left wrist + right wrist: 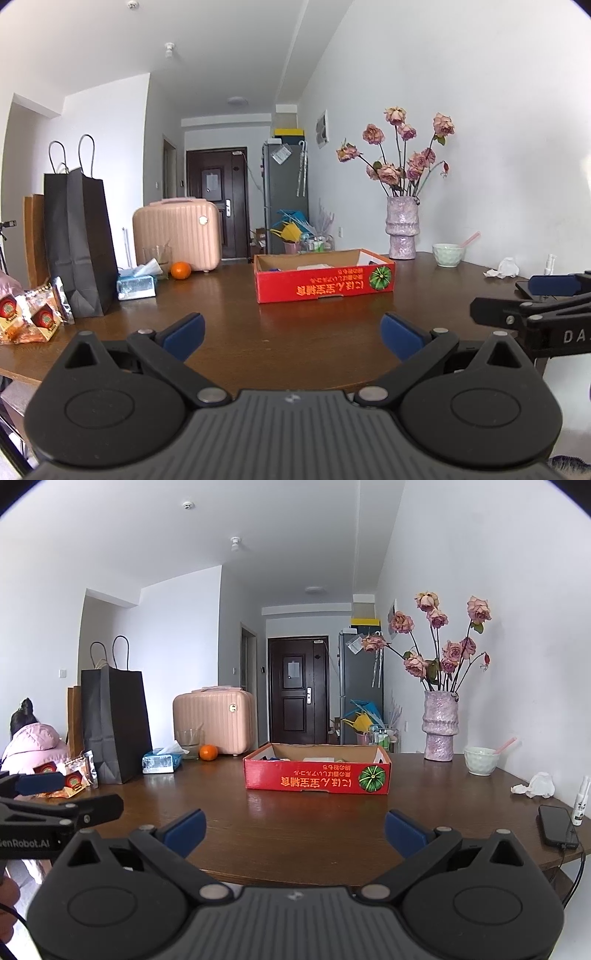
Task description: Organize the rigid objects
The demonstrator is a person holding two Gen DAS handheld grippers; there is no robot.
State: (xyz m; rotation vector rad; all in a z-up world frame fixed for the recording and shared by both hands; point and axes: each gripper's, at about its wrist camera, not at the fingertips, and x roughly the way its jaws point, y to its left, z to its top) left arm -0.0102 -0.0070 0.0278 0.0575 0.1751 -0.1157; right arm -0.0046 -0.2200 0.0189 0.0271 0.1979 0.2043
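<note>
Brown table (295,830) lies bare between fingers and red box (317,775).

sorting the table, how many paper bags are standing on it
2: a black paper bag at the table's left side, and a brown paper bag right behind it, mostly hidden. More may be hidden behind them.

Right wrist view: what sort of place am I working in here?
Most likely a lived-in apartment, at a dining table. A front door and a fridge stand down the hallway, and the table holds a vase of dried roses and a red cardboard box.
</note>
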